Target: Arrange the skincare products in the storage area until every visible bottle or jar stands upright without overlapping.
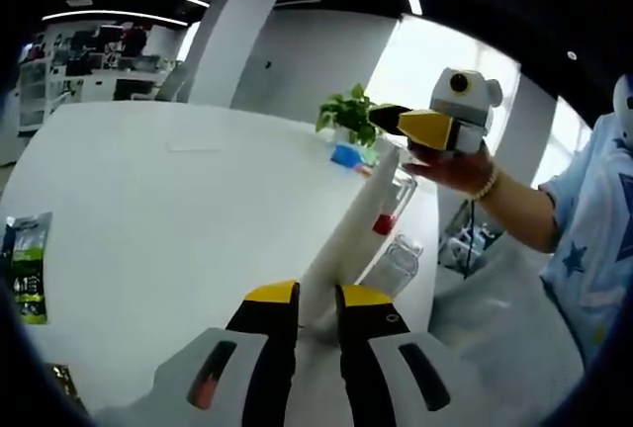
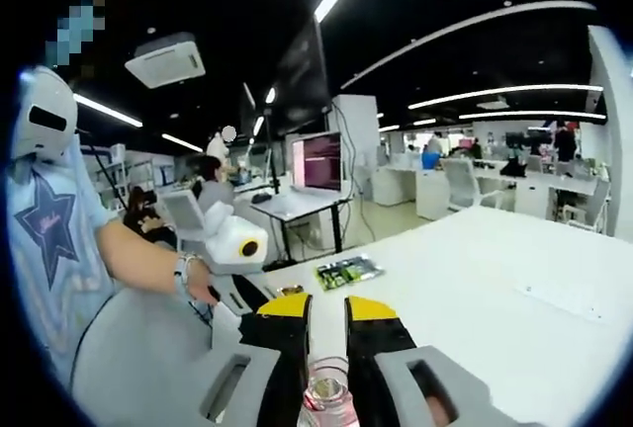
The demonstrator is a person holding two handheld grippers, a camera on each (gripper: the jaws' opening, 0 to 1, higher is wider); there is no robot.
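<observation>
1. The clear bottle (image 2: pixel 326 402) sits between your right claw (image 2: pixel 325 320) tips, pink-tinted at the neck; whether the jaws actually pinch it you cannot tell.
2. It looks like hard, smooth plastic or glass: probably light, slippery and stiff. Take it low on the body, not the cap.
3. A clear jar (image 1: pixel 394 261) and a red-capped bottle (image 1: pixel 386 221) stand near the white surface (image 1: pixel 178 210) edge.
4. Your left claw (image 1: pixel 316 296) is nearly closed, holding nothing.
5. A green packet (image 1: pixel 28 267) lies at the surface's opposite edge.
</observation>
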